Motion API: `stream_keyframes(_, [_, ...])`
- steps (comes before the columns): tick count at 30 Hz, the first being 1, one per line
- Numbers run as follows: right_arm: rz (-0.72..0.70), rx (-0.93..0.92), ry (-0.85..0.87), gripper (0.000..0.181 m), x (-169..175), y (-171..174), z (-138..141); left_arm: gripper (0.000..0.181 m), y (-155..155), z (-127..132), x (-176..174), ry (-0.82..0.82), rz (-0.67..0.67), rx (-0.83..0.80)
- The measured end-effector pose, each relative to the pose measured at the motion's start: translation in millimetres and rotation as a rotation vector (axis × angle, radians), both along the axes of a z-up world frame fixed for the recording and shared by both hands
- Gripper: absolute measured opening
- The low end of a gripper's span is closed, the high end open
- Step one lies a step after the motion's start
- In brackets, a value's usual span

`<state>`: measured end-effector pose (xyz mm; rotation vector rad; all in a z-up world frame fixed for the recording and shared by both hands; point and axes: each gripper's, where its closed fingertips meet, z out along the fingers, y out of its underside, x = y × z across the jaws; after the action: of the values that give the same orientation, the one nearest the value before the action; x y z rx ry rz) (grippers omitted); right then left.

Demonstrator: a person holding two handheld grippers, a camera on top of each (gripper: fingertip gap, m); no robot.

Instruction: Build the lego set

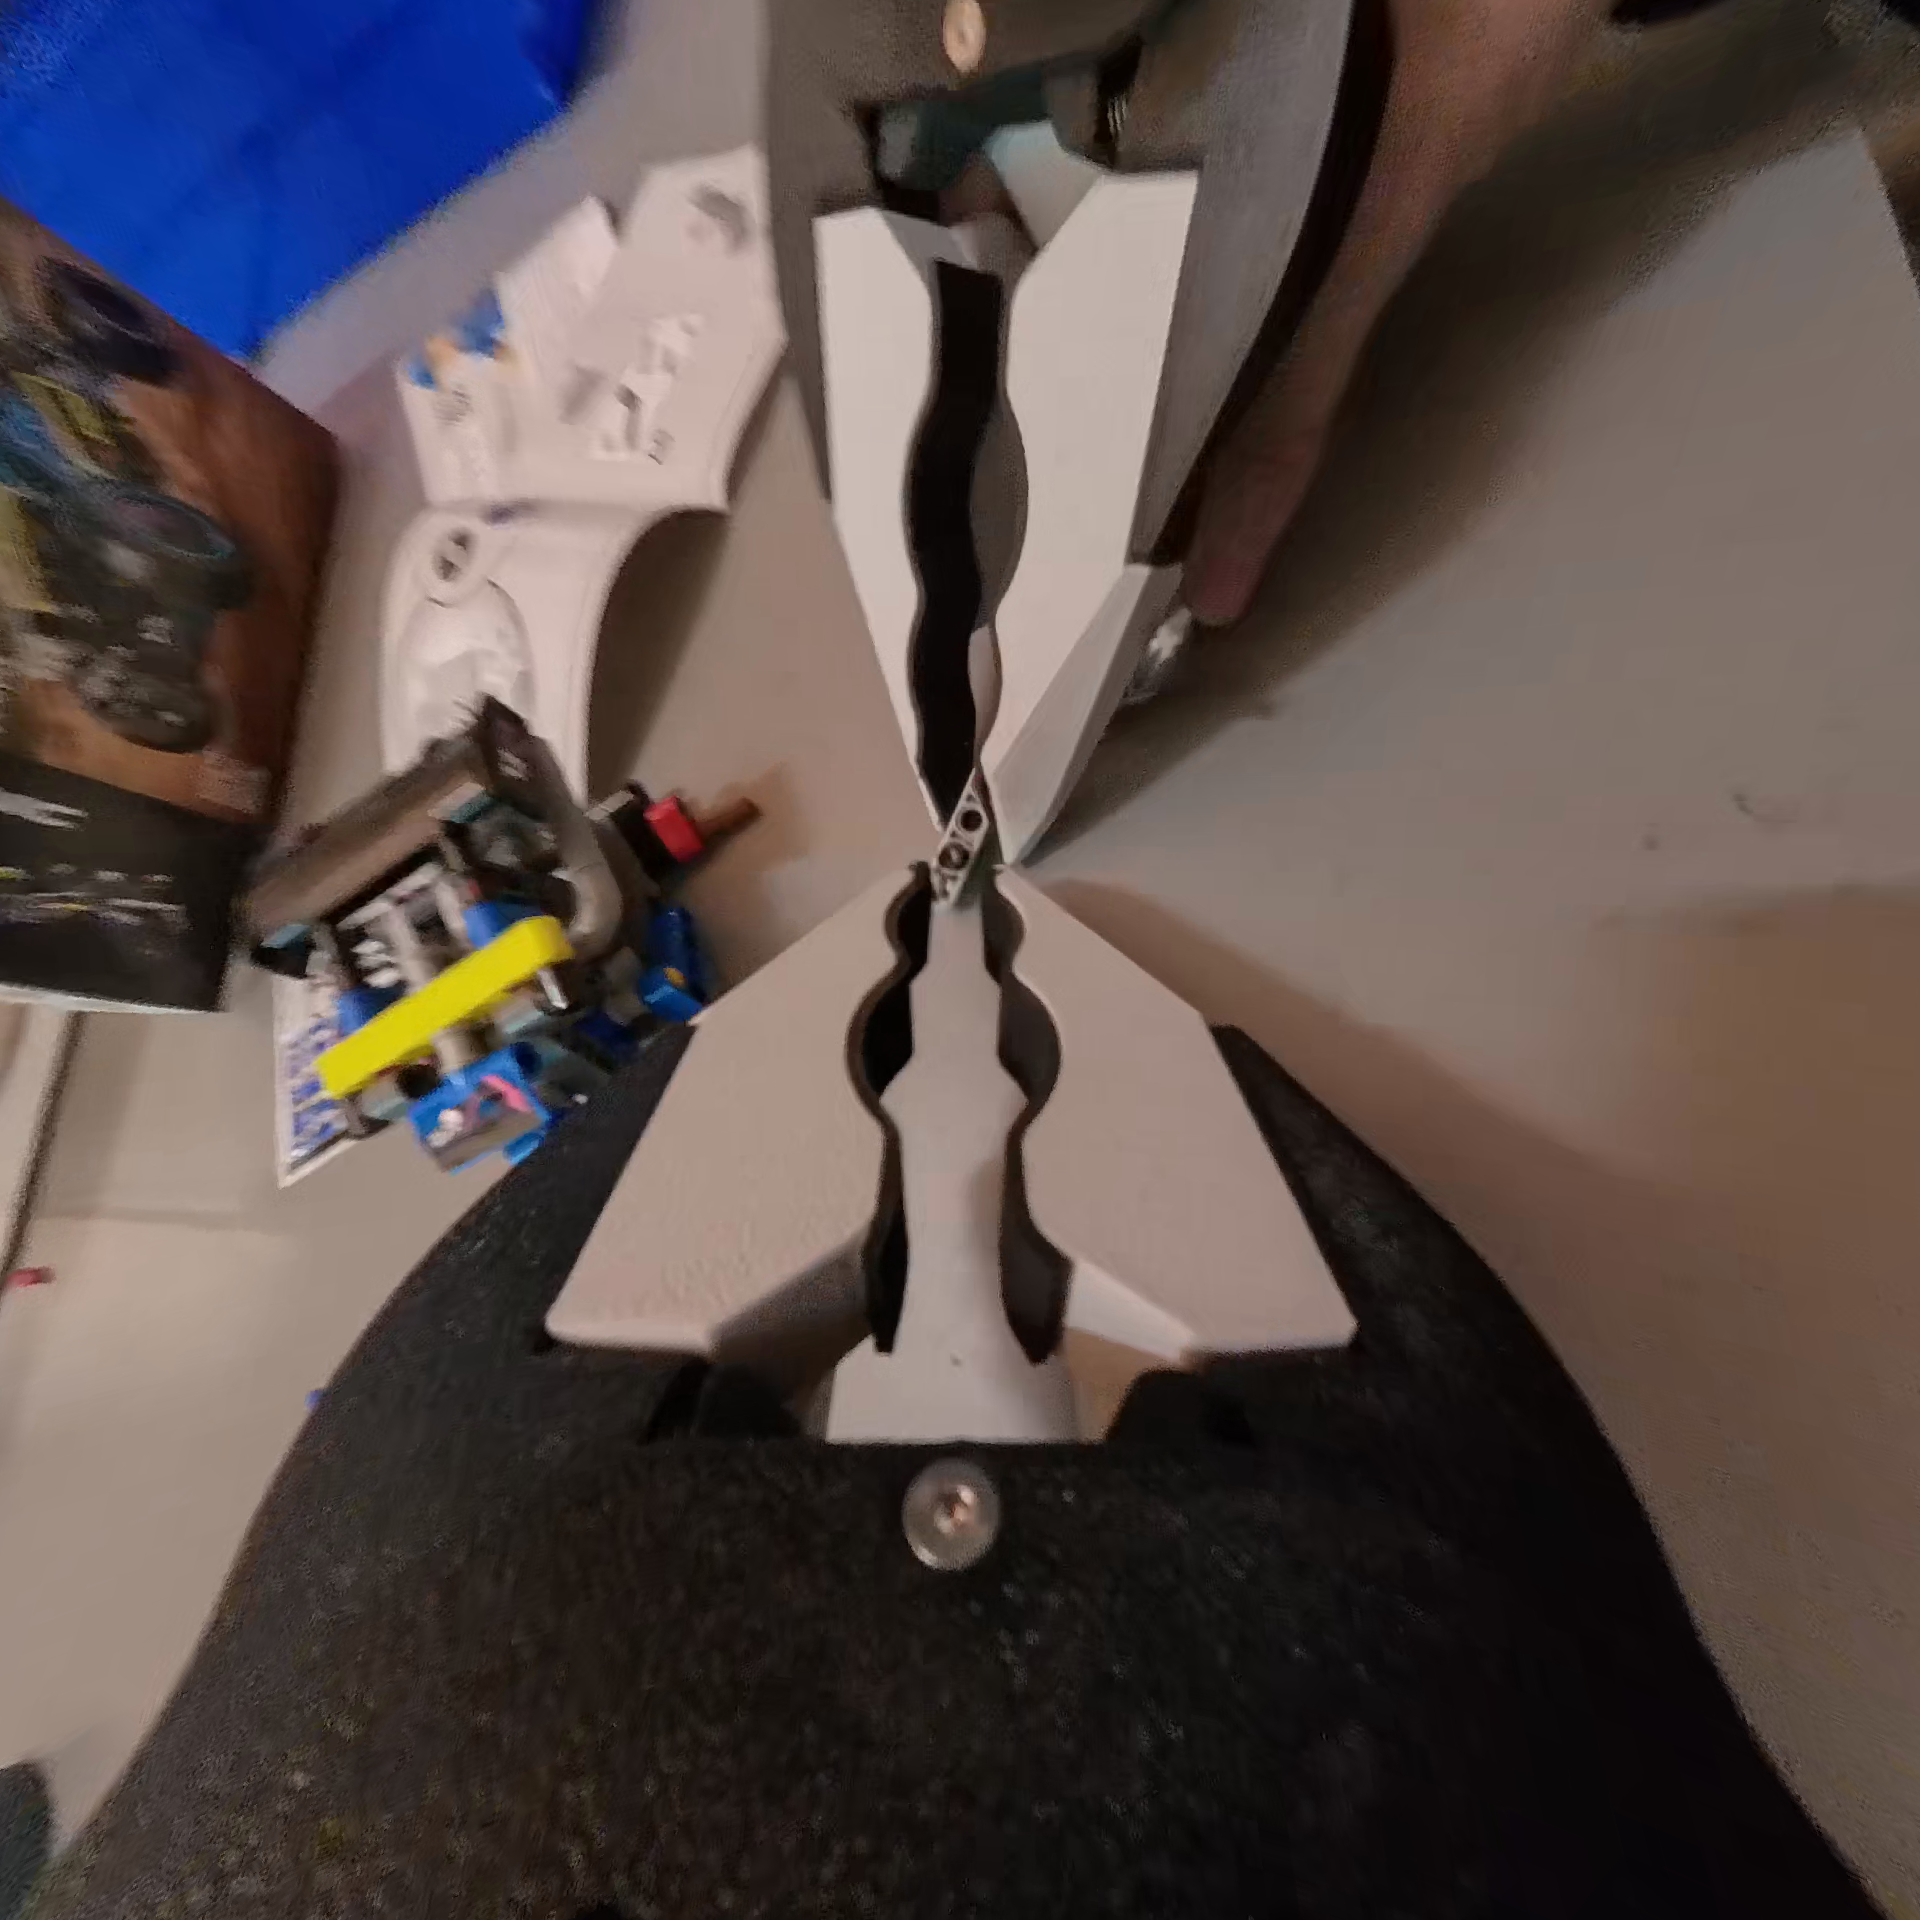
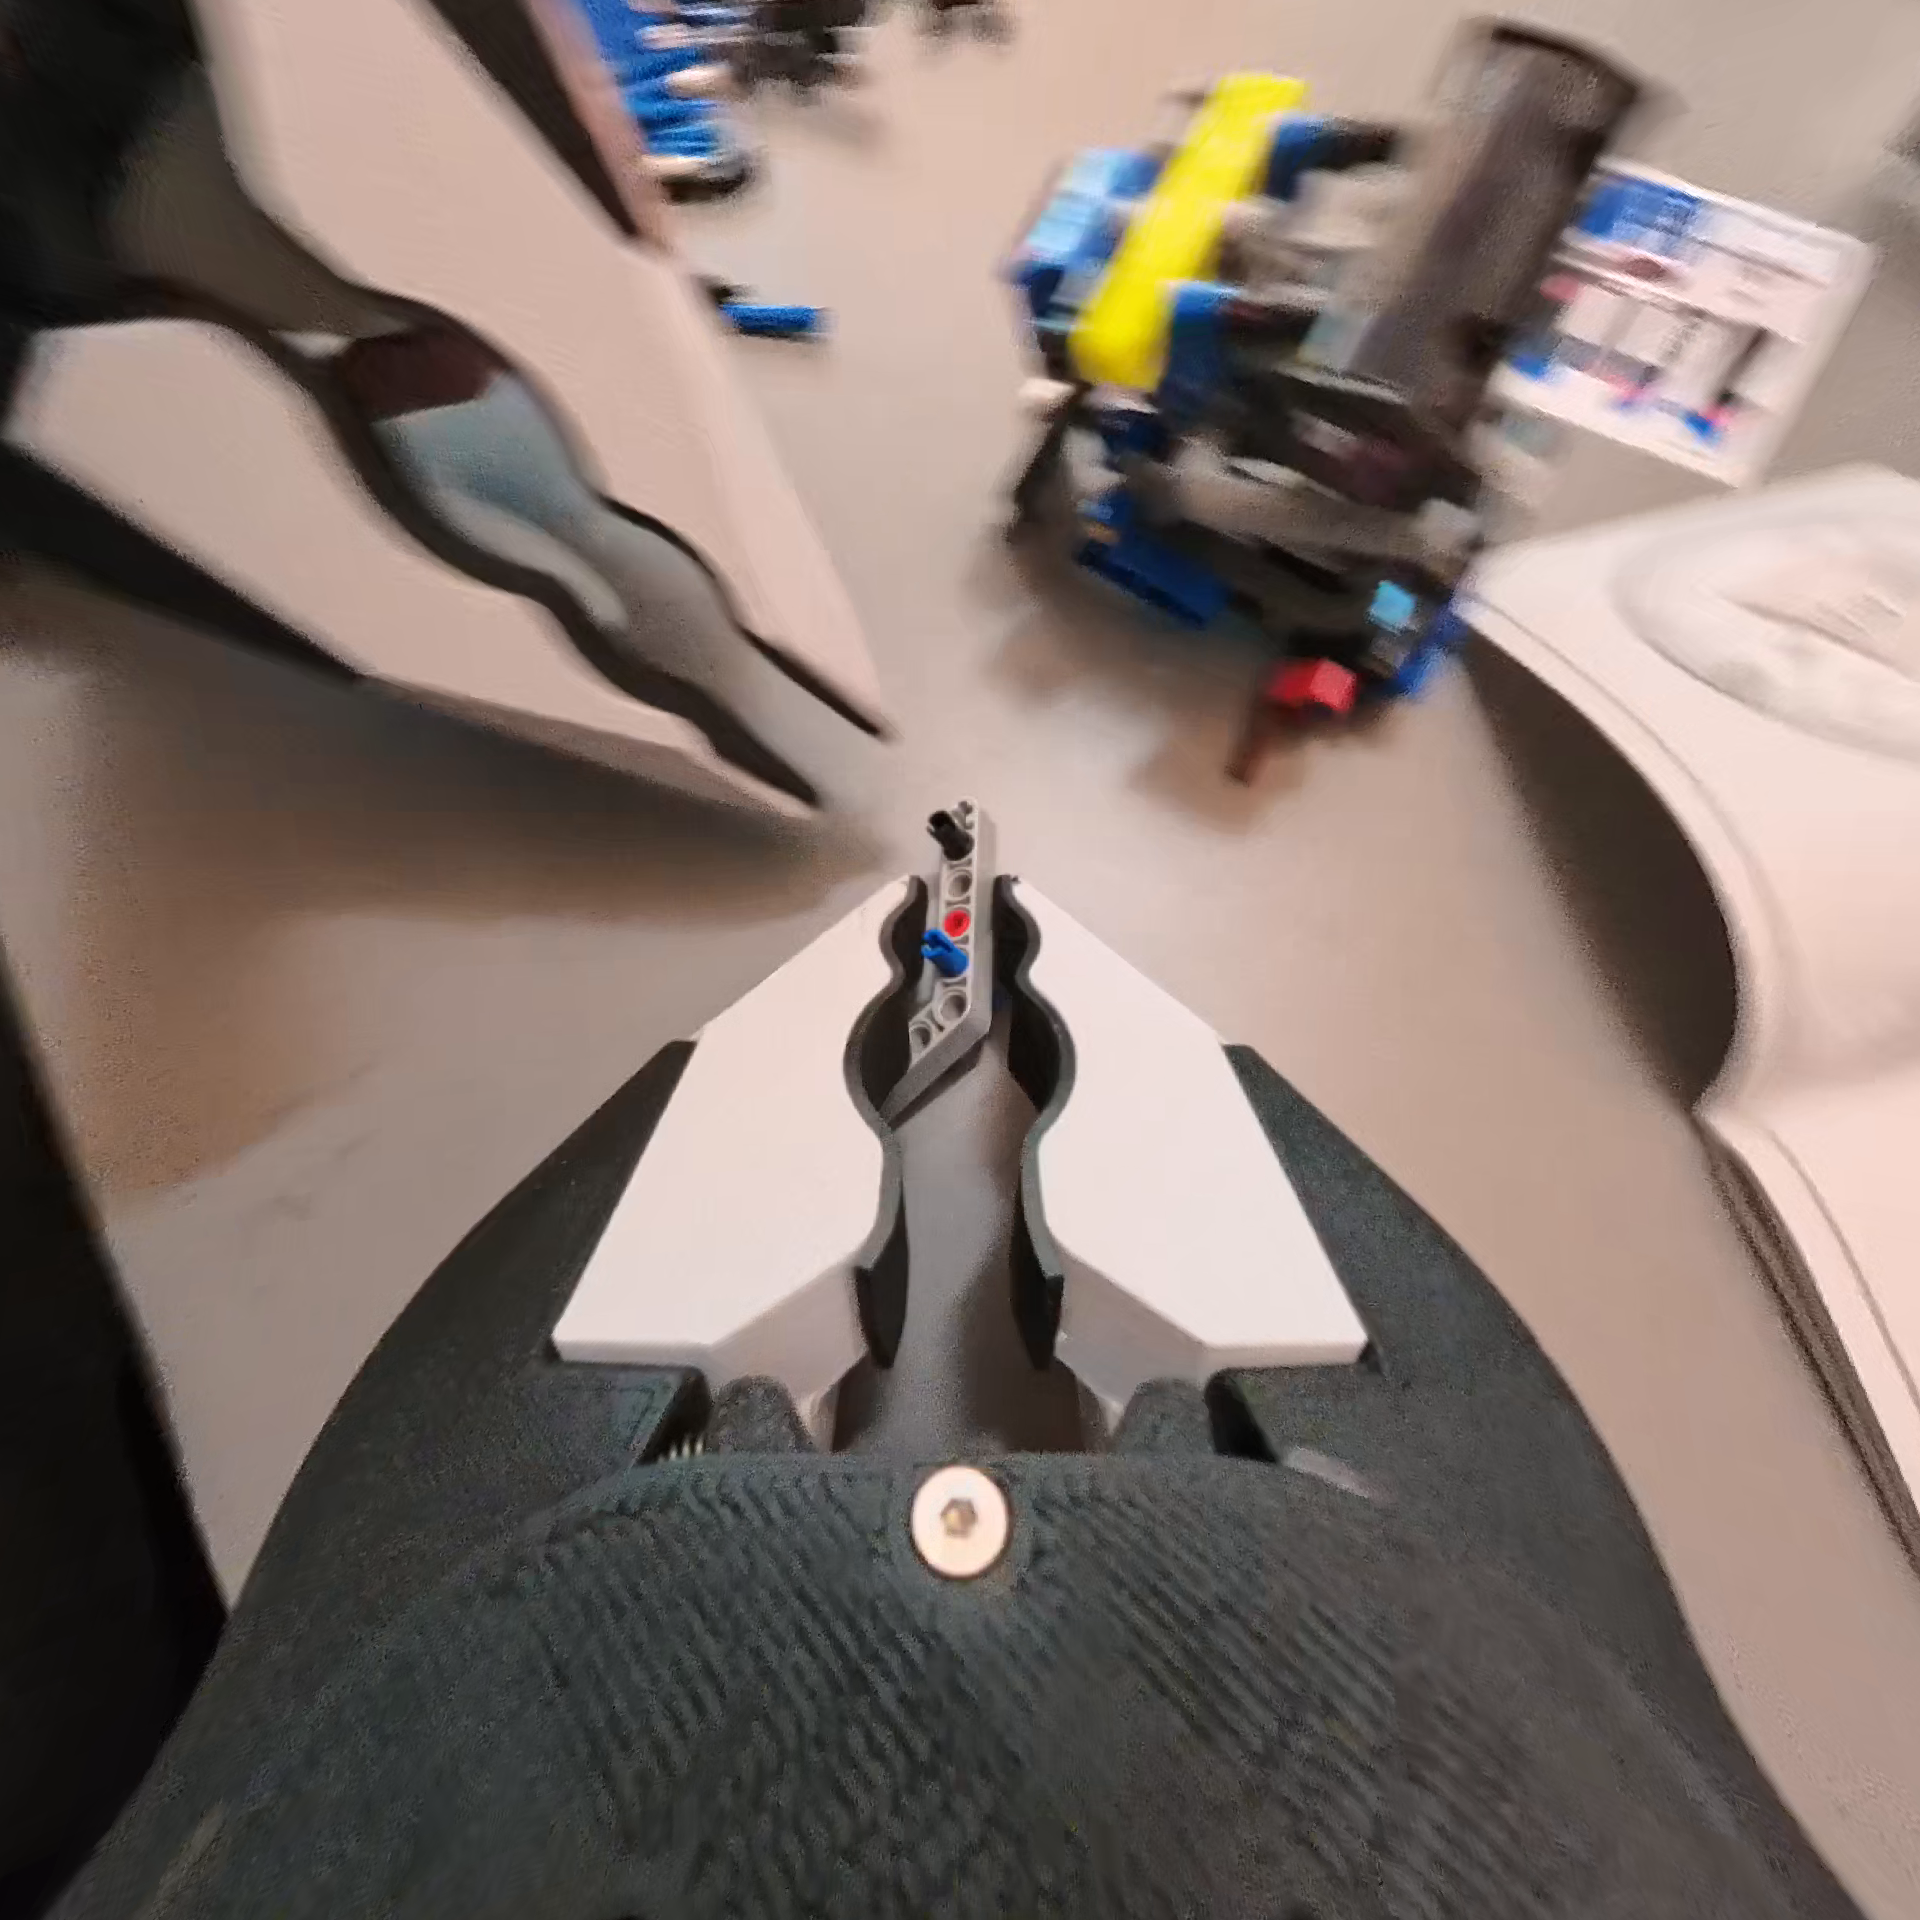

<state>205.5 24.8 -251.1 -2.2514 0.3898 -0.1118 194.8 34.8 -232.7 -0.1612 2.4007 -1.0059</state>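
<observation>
My right gripper (image 2: pixel 961 883) is shut on a thin grey beam (image 2: pixel 951 987) that carries a blue pin, a red pin and a black pin at its far end. In the left wrist view the right gripper (image 1: pixel 971 810) comes down from the top, beam (image 1: pixel 966 836) in its tips. My left gripper (image 1: pixel 961 881) faces it tip to tip, jaws a narrow gap apart, with the beam's end right at that gap. In the right wrist view the left gripper (image 2: pixel 847 764) is blurred and a little apart from the beam. The partly built model (image 1: pixel 447 935), blue, black and grey with a yellow beam, stands on the table and also shows in the right wrist view (image 2: pixel 1247 364).
The set's box (image 1: pixel 135 623) stands at the left, with an open instruction booklet (image 1: pixel 592 343) and a white bag (image 1: pixel 457 623) behind the model. A printed sheet (image 2: pixel 1683 322) lies under the model. Loose blue parts (image 2: pixel 774 317) lie farther off. A hand (image 1: pixel 1299 364) holds the right gripper. My left and right fingertips are right by each other.
</observation>
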Motion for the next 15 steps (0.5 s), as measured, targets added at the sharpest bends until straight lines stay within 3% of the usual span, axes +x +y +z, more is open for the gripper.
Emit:
stream_keyframes(3, [-0.251, 0.01, 0.011, 0.012, 24.9, -30.0, 0.8, 0.013, -8.1, 15.3, 3.6, -0.007, 0.044, -0.129])
stream_keyframes(6, [-0.347, 0.024, 0.014, 0.023, 34.0, -46.6, 2.4, 0.012, -21.1, 16.0, 3.9, 0.077, 0.049, -0.242])
stream_keyframes(8, [-0.339, 0.019, -0.01, 0.039, 31.5, -51.4, 3.6, 0.008, -26.5, 14.4, 5.8, 0.091, 0.047, -0.243])
stream_keyframes(11, [-0.221, 0.002, -0.065, 0.057, 15.4, -60.7, 16.6, 0.006, -31.3, 19.3, 10.1, 0.075, 0.047, -0.24])
stream_keyframes(15, [-0.163, -0.115, -0.358, 0.052, 47.8, -128.5, 51.6, 0.005, -41.4, 41.9, 18.2, 0.087, 0.043, -0.265])
